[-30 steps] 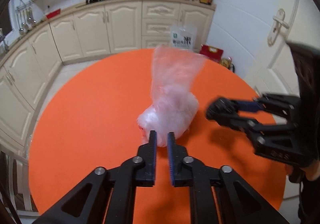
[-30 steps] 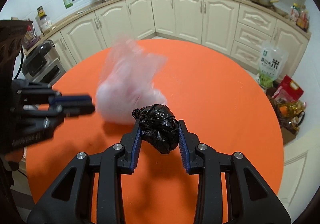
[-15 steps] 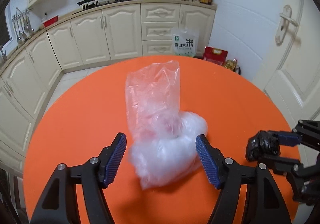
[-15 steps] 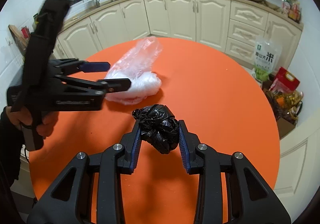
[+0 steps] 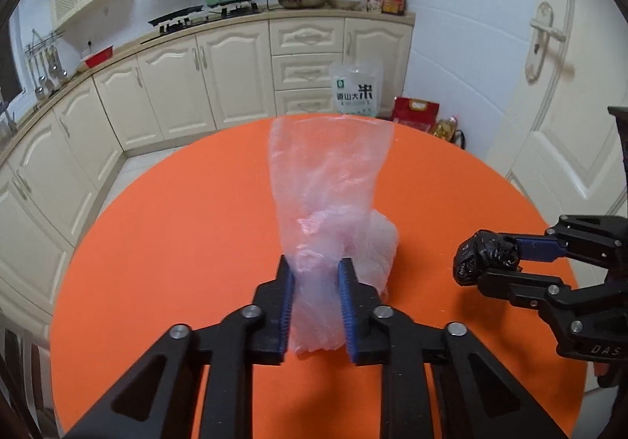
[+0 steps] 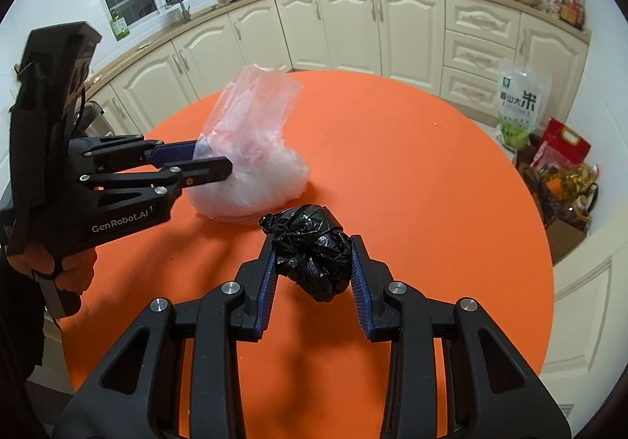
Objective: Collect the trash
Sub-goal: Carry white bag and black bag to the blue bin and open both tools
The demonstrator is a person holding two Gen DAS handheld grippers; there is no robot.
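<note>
A clear plastic bag (image 5: 329, 180) with pale crumpled trash inside stands on the round orange table (image 5: 176, 242). My left gripper (image 5: 314, 266) is closing, and its blue pads press the bag's lower part from both sides. The right wrist view shows the same grip, with the left gripper (image 6: 216, 160) pinching the bag (image 6: 259, 148) from the left. My right gripper (image 6: 313, 246) is shut on a crumpled black plastic wad (image 6: 314, 262) and holds it just above the table, to the right of the clear bag. That wad (image 5: 486, 254) also appears in the left wrist view.
Cream kitchen cabinets (image 5: 235, 74) curve around behind the table. A bag of rice (image 5: 355, 93) and a red bag (image 5: 416, 111) sit on the floor past the far edge. A white door (image 5: 549, 105) is at right. A person's hand (image 6: 70, 270) holds the left gripper.
The left gripper was shut in front of the bag, opened wide around it, and now has closed on it. The right gripper still holds the black wad.
</note>
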